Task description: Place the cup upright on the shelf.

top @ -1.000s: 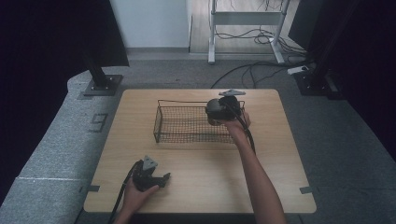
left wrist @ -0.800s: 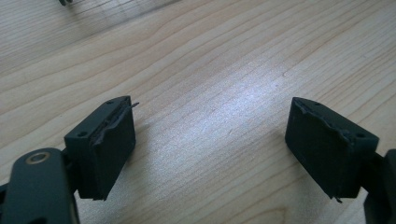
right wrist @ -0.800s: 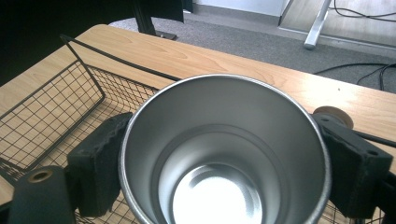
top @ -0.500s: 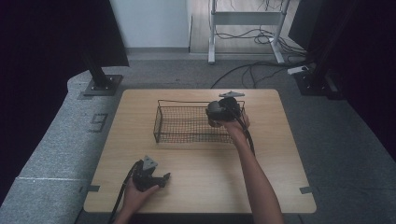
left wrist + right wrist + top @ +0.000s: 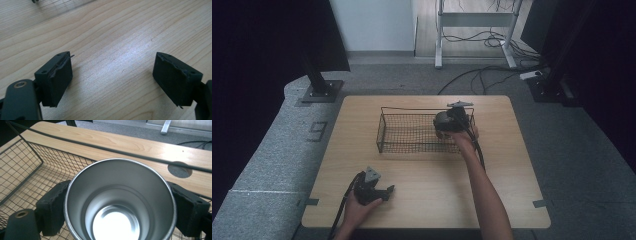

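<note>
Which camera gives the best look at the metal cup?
The right gripper view: the metal cup sits close up between the black jaws, open mouth toward the camera, shiny inside, above the wire basket. In the high view the right gripper and hand cover it. The left gripper view looks at bare table.

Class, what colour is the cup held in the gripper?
Shiny silver metal cup, clearest in the right gripper view.

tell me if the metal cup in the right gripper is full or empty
Empty. The right gripper view looks straight into the metal cup: bare shiny walls and bottom, nothing inside. It sits between the fingers over the wire basket.
</note>
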